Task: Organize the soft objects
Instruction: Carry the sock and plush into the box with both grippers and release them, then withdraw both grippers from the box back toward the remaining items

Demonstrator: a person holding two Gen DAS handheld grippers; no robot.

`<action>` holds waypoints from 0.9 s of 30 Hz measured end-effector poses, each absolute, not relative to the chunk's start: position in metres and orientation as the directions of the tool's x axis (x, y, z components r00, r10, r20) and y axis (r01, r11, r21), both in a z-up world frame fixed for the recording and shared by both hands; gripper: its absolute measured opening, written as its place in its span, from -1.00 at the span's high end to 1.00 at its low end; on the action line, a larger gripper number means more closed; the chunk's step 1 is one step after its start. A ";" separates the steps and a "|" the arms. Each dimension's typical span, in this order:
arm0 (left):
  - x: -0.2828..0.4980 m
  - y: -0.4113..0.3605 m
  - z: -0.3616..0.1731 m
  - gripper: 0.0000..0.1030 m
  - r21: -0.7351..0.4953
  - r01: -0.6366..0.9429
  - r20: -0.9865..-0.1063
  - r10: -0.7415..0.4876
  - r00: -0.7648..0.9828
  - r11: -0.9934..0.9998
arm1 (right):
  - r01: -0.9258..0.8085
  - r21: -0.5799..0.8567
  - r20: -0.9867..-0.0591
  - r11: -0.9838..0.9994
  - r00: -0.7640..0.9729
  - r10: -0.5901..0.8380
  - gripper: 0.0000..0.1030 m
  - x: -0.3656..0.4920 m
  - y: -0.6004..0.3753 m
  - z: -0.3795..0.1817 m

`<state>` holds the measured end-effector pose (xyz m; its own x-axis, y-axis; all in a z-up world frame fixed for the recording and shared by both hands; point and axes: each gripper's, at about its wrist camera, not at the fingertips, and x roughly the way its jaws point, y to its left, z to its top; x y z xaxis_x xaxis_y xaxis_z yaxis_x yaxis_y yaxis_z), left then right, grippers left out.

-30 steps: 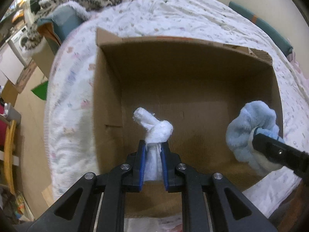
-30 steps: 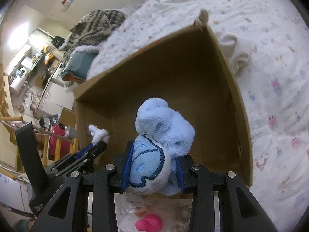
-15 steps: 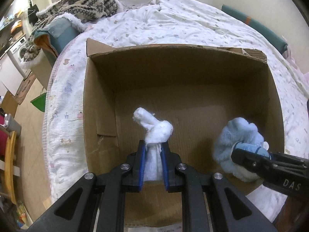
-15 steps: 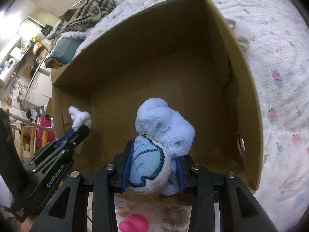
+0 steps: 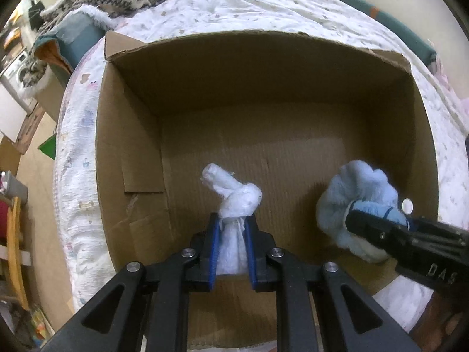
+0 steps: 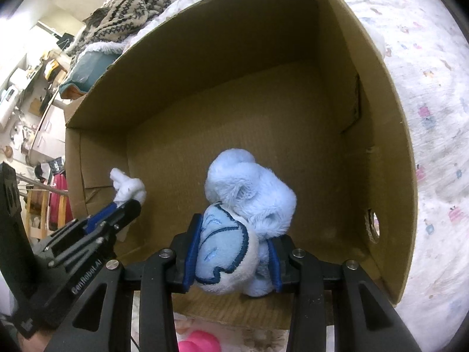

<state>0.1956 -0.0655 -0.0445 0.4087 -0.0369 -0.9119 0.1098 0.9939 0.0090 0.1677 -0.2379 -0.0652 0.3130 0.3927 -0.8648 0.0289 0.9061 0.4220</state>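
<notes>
While both grippers hang inside the open cardboard box (image 5: 129, 152) on the bed (image 5: 263, 8), nothing lies on its floor. Left gripper (image 5: 231, 234) fingers are clamped on the knotted white cloth (image 5: 234, 202), and right gripper (image 6: 231, 252) fingers, just easing apart, hold the blue plush toy (image 6: 249, 199), both poised for release.

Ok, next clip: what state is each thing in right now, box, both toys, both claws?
cardboard box: open-topped, on the bed, nothing resting on its floor.
white knotted cloth: clamped, held over the box floor.
blue plush toy: pinched between the pads, inside the box.
left claw: shut on the cloth.
right claw: shut on the plush.
</notes>
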 end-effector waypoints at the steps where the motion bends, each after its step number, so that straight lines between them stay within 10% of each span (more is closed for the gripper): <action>1: 0.195 -0.066 -0.045 0.72 0.005 0.113 -0.914 -0.042 0.404 0.994 | 0.026 0.419 -0.867 0.908 0.309 0.391 0.17 0.168 -0.237 -0.066; 13: 0.197 -0.056 -0.046 0.53 -0.010 0.107 -0.922 -0.051 0.384 0.994 | 0.034 0.423 -0.865 0.906 0.314 0.392 0.09 0.169 -0.238 -0.065; 16: 0.195 -0.057 -0.041 0.37 -0.039 0.123 -0.920 -0.083 0.383 0.992 | 0.049 0.437 -0.857 0.898 0.326 0.399 -0.07 0.170 -0.242 -0.064; 18: 0.188 -0.057 -0.037 -0.22 -0.031 0.134 -0.916 -0.082 0.393 0.990 | 0.056 0.426 -0.858 0.903 0.342 0.384 -0.22 0.168 -0.244 -0.062; 20: 0.183 -0.057 -0.032 -0.40 -0.006 0.128 -0.905 -0.060 0.422 0.992 | 0.065 0.427 -0.852 0.902 0.362 0.378 -0.31 0.166 -0.248 -0.057; 27: 0.178 -0.050 -0.020 -0.40 -0.028 0.102 -0.894 -0.071 0.442 0.994 | 0.077 0.443 -0.834 0.893 0.402 0.379 -0.66 0.159 -0.256 -0.047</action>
